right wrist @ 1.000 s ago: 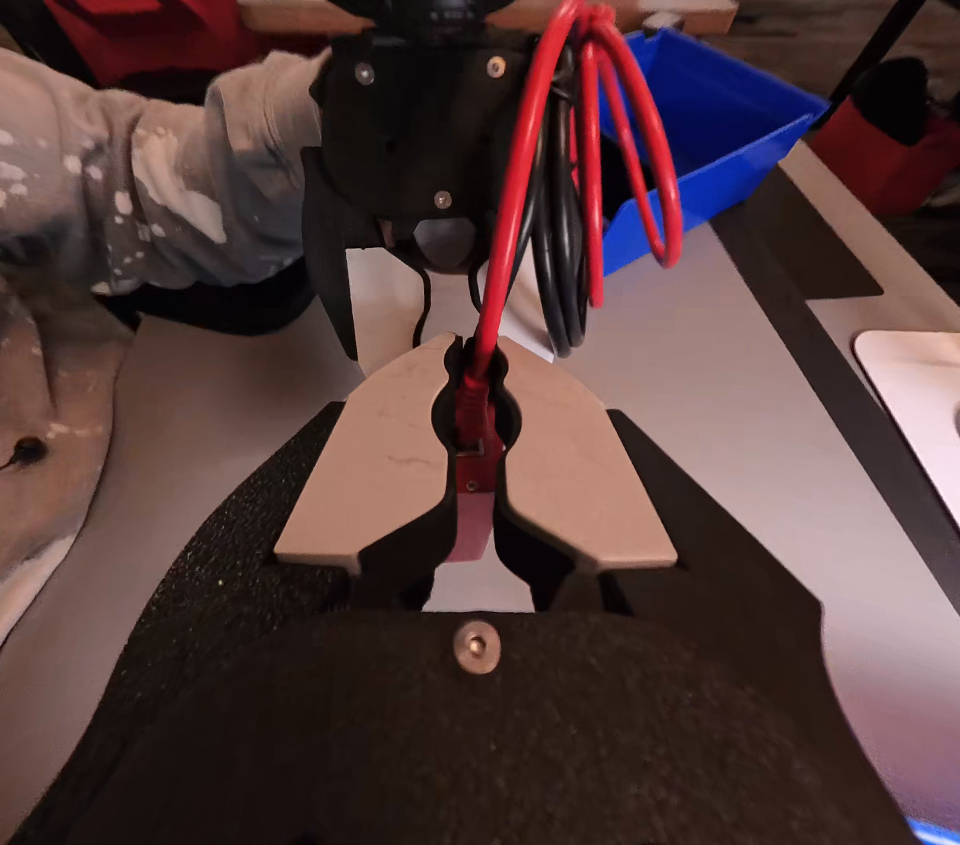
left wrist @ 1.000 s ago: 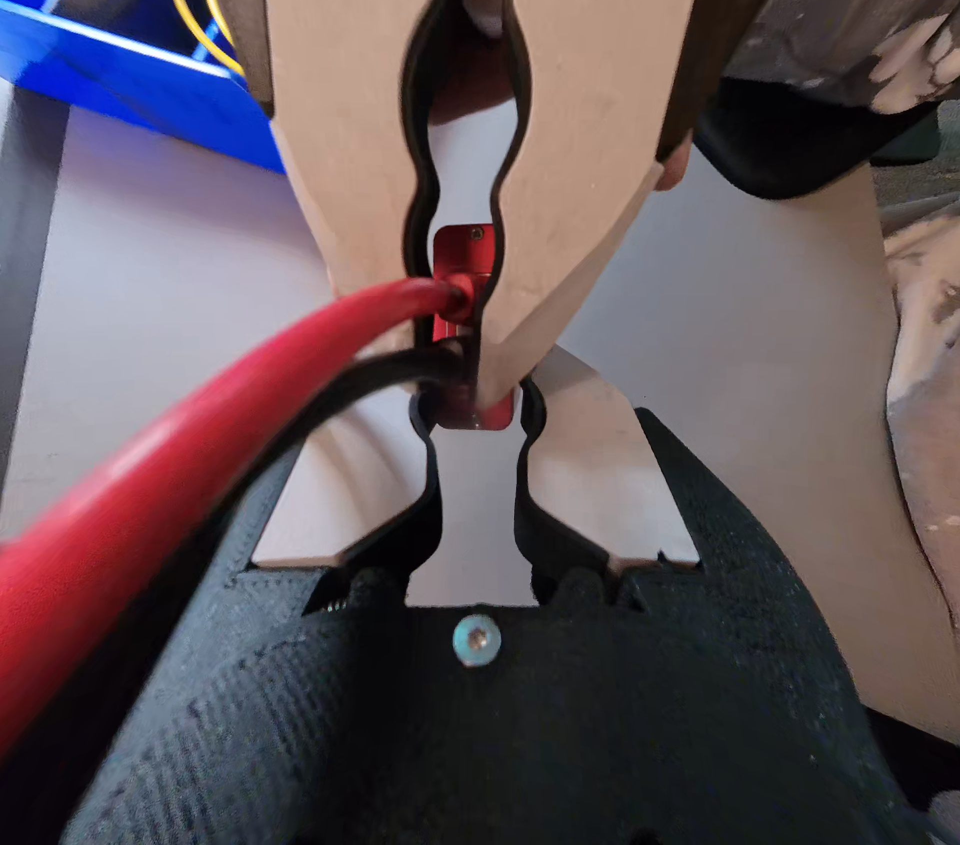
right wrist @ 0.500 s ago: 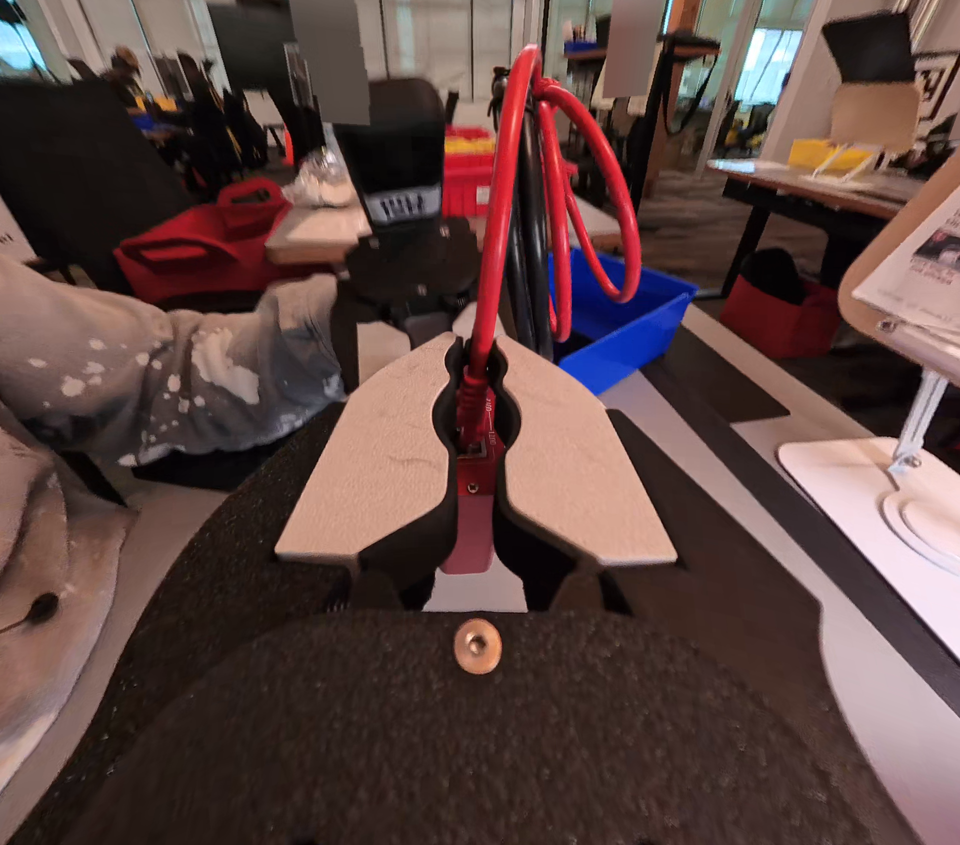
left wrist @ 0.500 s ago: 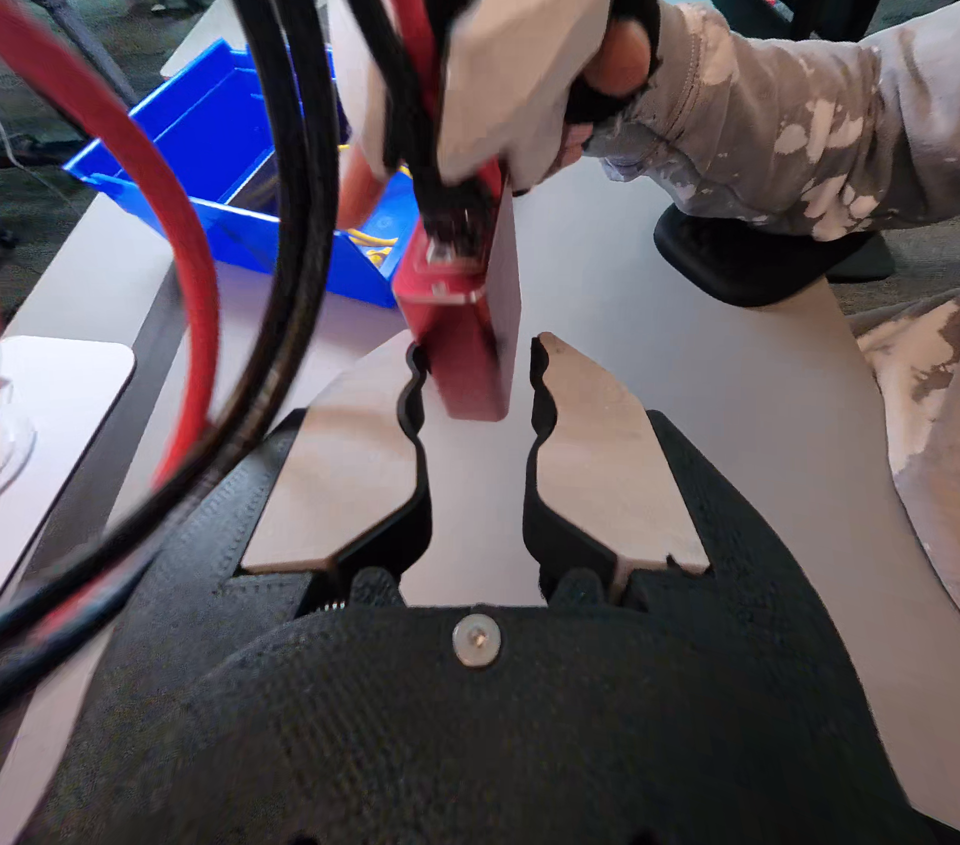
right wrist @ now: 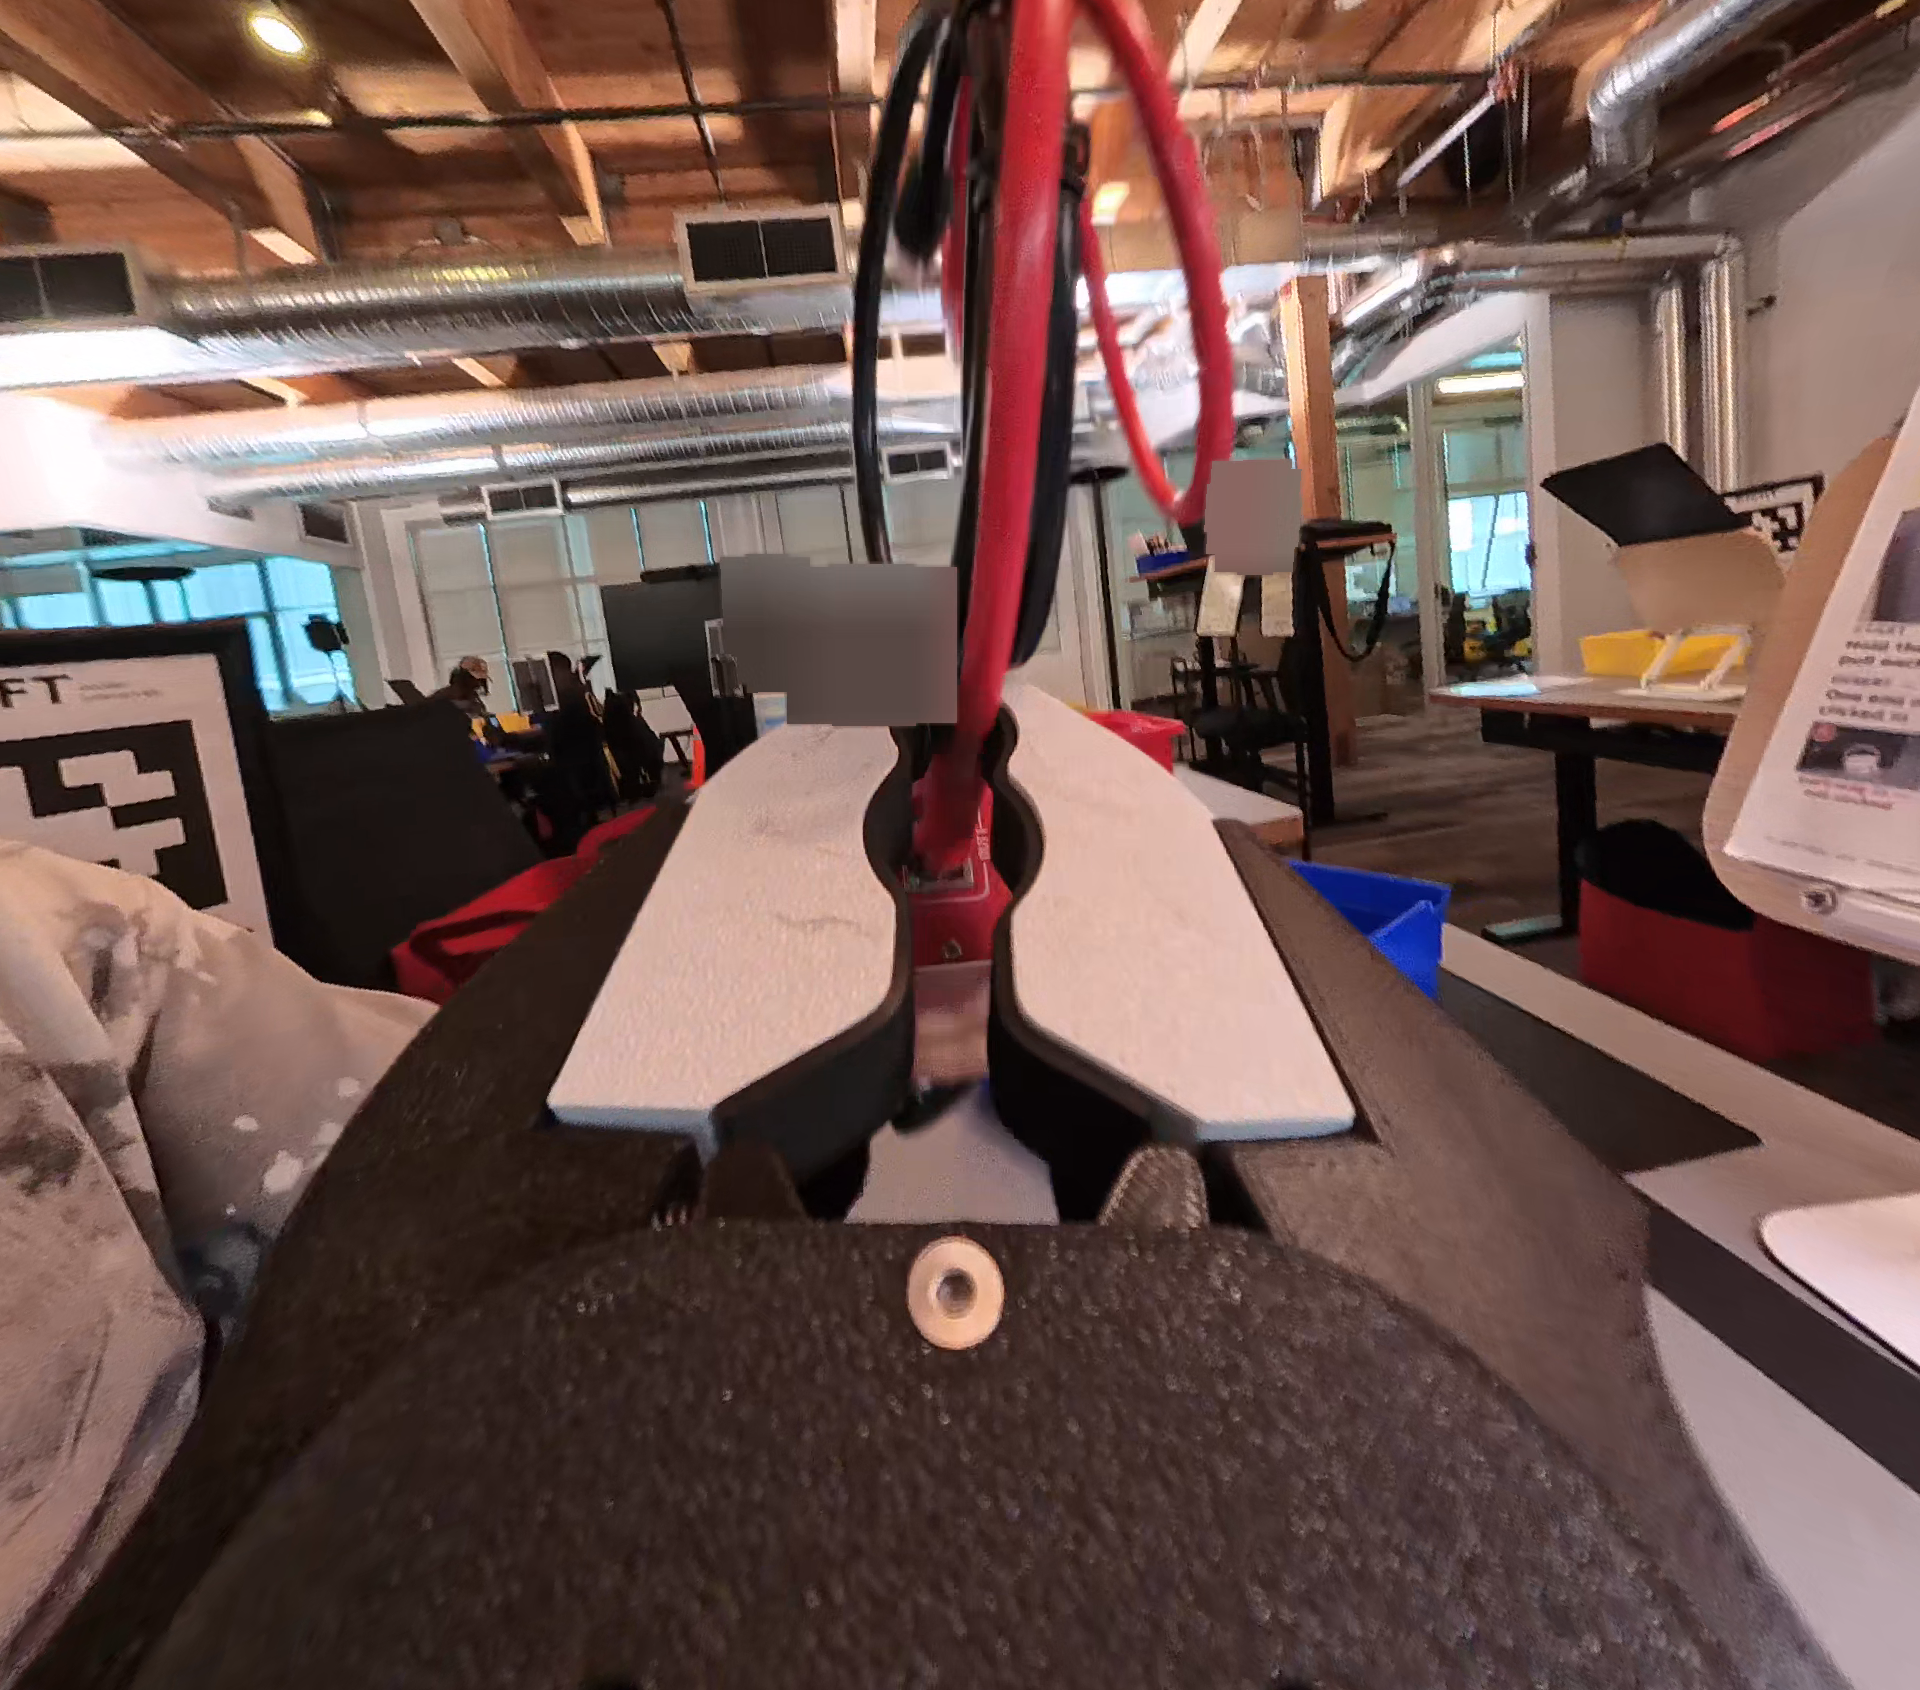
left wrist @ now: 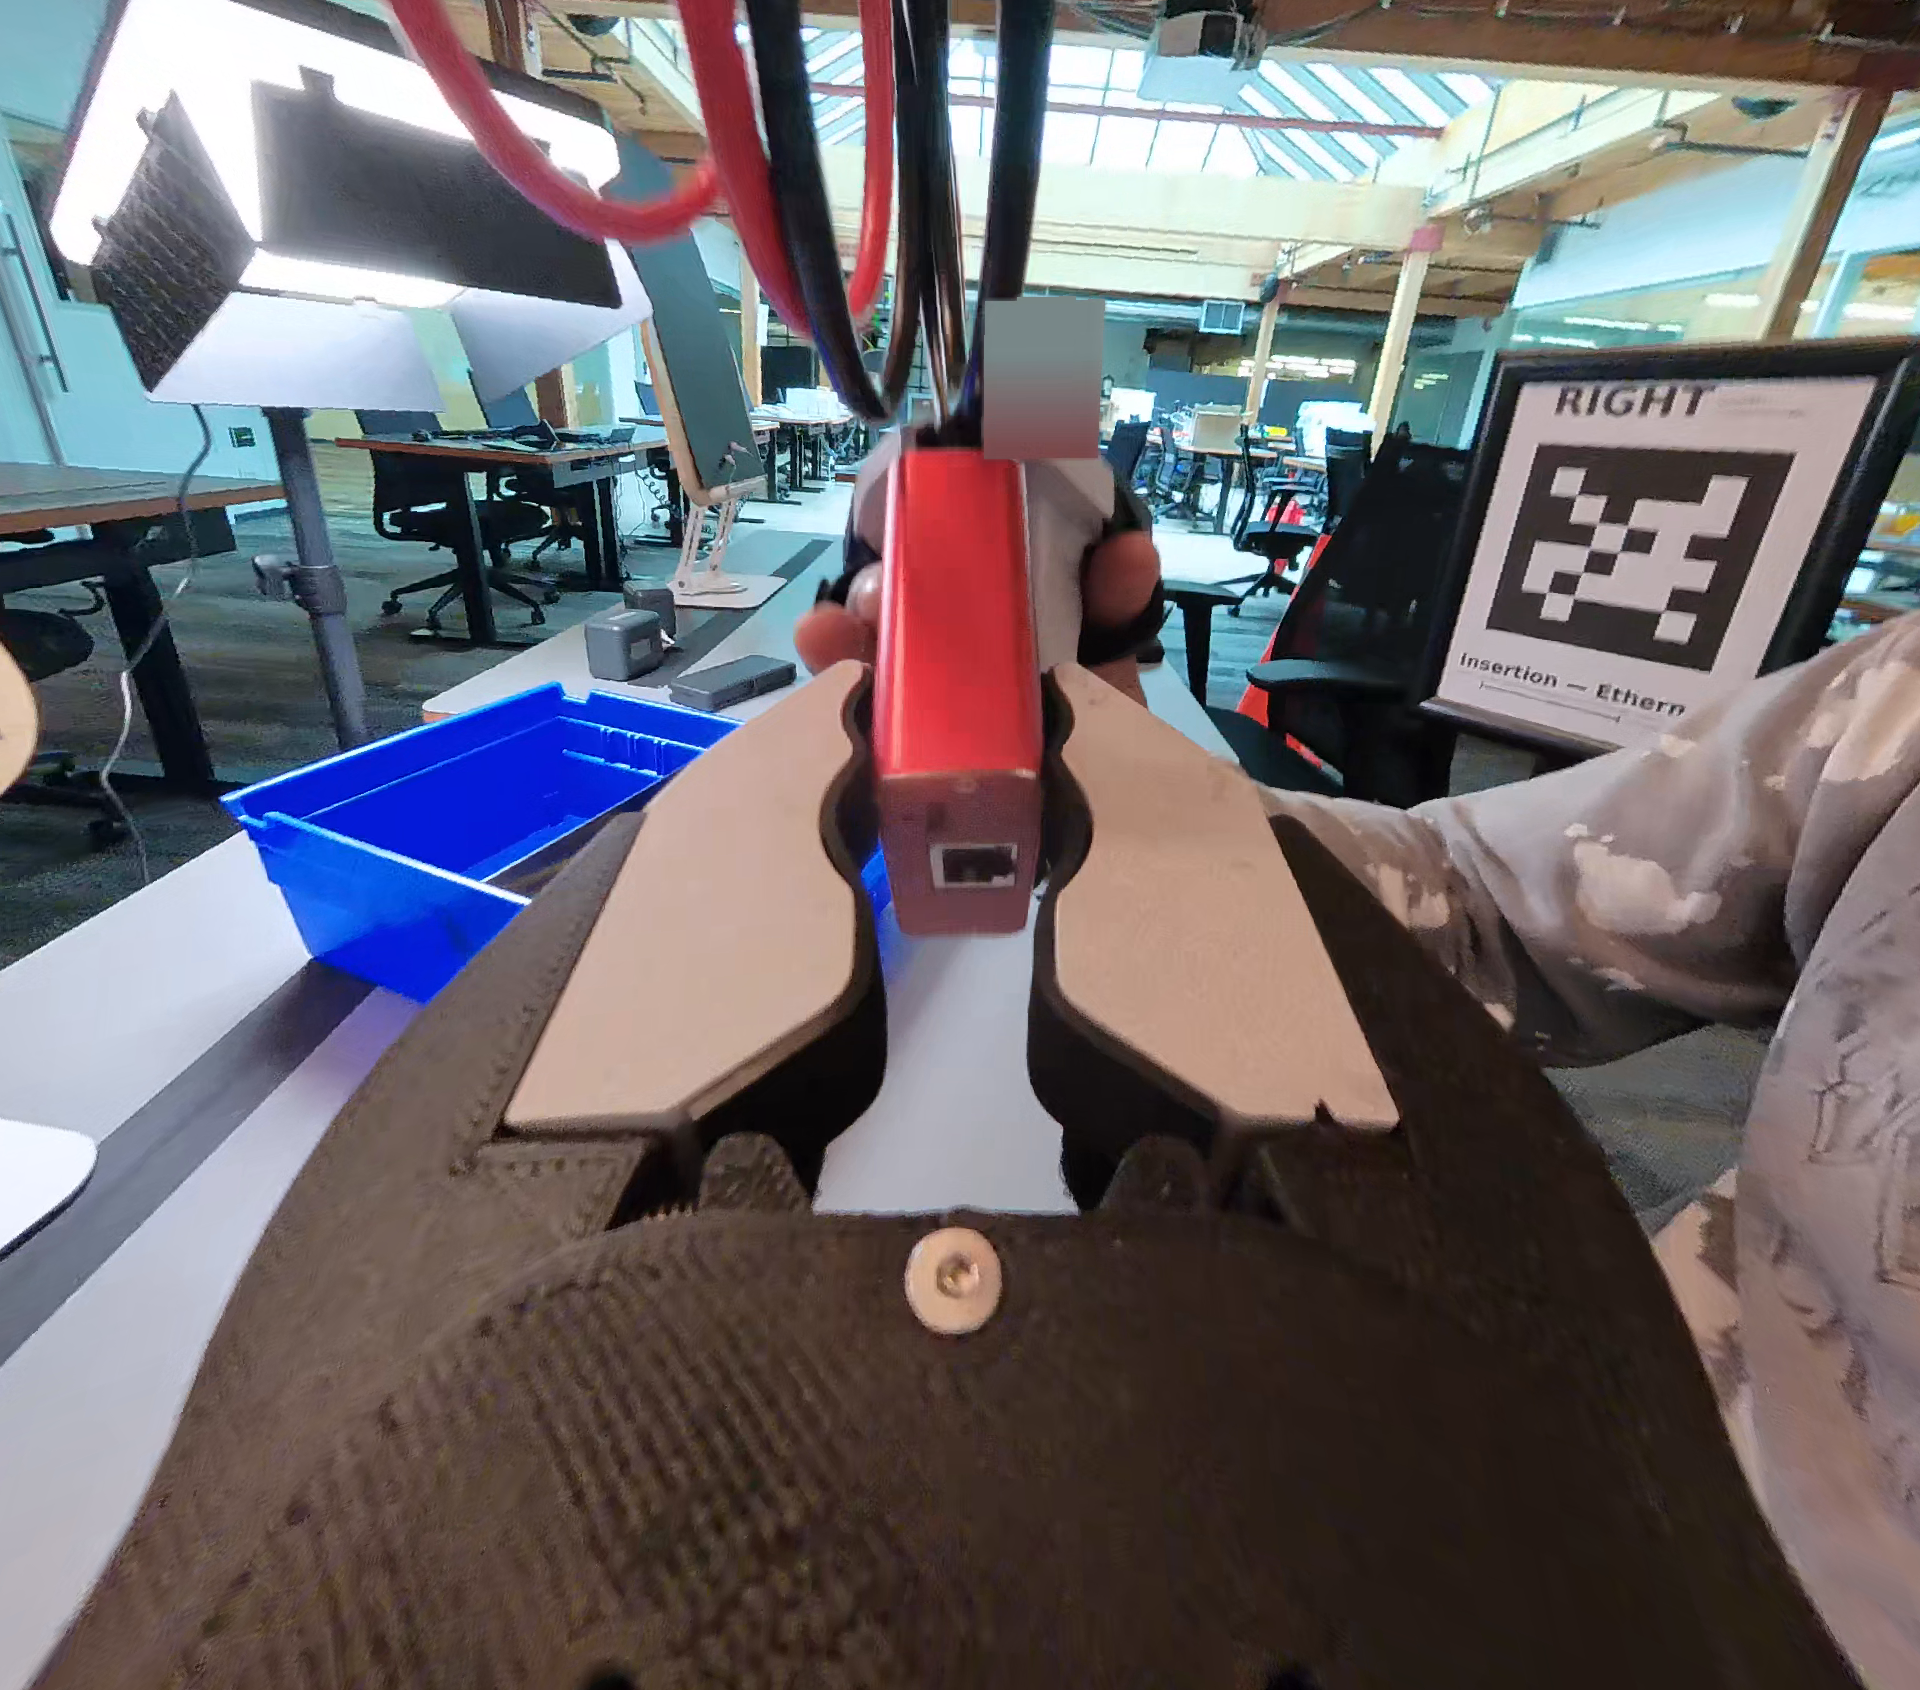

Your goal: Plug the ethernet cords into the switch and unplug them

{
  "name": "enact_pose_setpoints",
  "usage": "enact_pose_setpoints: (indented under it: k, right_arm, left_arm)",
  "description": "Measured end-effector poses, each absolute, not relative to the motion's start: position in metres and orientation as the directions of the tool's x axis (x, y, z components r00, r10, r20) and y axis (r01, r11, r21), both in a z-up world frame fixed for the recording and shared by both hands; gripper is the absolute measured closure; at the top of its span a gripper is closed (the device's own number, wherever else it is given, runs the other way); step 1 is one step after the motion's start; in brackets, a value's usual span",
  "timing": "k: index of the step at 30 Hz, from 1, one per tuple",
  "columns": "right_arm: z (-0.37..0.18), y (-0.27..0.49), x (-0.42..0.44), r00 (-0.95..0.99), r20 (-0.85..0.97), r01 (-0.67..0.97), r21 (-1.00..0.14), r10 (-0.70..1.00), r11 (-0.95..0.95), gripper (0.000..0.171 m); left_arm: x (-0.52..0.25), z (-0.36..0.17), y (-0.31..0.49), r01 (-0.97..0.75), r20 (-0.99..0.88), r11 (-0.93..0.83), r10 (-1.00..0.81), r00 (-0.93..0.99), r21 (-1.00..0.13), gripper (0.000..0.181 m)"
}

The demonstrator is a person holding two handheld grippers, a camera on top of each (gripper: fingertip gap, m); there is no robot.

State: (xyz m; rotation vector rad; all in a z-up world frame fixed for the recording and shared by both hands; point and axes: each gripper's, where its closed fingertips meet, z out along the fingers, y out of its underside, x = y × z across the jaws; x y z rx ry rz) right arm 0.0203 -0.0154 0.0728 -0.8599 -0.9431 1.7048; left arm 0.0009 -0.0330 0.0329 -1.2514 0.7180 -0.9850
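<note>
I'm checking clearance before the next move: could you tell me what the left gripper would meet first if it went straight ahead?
Most likely the red switch: its near end already sits between the left gripper jaws, empty port facing the camera. Depth is uncertain; contact cannot be confirmed.

At the centre of the frame a red switch [left wrist: 958, 684] stands on end between the jaws of the left gripper [left wrist: 956, 705], its lower end face, with one empty port, turned toward the camera. The jaws flank its sides closely; whether they press it cannot be told. Behind it the right gripper [left wrist: 1049, 497] and a hand [left wrist: 1117, 591] hold its upper part. Red cords [left wrist: 717, 82] and black cords [left wrist: 790, 82] rise from its top and loop across the upper frame. A blue bin [left wrist: 416, 851] sits on the white table [left wrist: 125, 996] at left centre. A patterned sleeve [left wrist: 1558, 871] crosses the right side.
</note>
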Motion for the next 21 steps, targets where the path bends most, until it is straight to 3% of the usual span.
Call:
enact_pose_setpoints:
  k: [4, 21]
  right_arm:
    - [0.053, -0.017, 0.006, -0.266, -0.127, -0.294, -0.933, 0.956, -0.206, 0.159]
    - [0.022, -0.042, -0.018, -0.332, -0.105, -0.161, -0.973, 0.937, -0.166, 0.148]
  left_arm:
    - [-0.023, 0.048, -0.037, 0.224, 0.083, 0.021, -0.892, 0.445, -0.974, 0.153]
    - [-0.036, 0.060, -0.035, 0.358, 0.237, -0.090, -0.891, 0.388, -0.929, 0.153]
